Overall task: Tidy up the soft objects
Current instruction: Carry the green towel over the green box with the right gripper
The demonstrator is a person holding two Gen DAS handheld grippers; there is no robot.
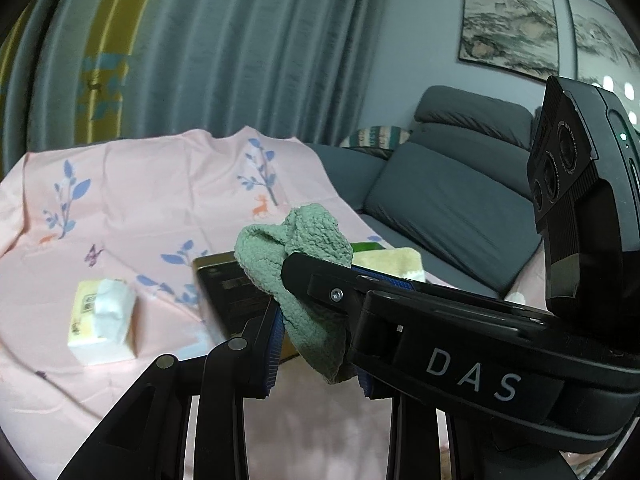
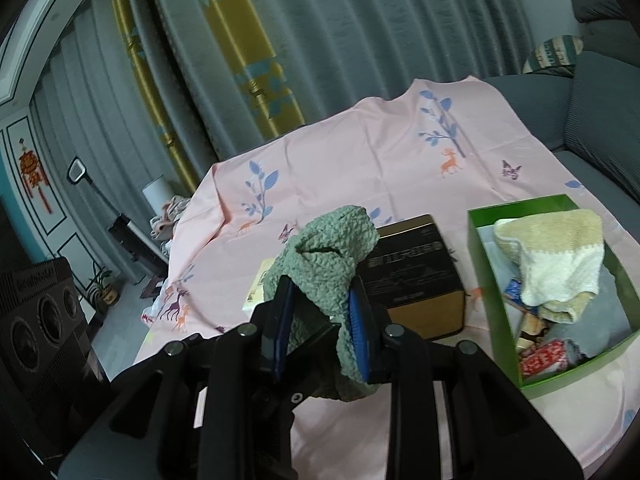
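A crumpled green knitted cloth [image 1: 304, 276] is pinched between both grippers and held above the pink tablecloth [image 1: 132, 216]. My left gripper [image 1: 320, 312] is shut on its lower part. My right gripper [image 2: 320, 308] is shut on the same cloth [image 2: 328, 256]; its body crosses the left wrist view at the right. A green box [image 2: 480, 240] to the right holds a cream and white towel [image 2: 560, 260] and several small soft items.
A black and gold box [image 2: 416, 276] stands just behind the held cloth. A tissue pack [image 1: 102, 316] lies on the table at the left. A grey sofa [image 1: 452, 184] is at the right, curtains [image 1: 224, 48] behind.
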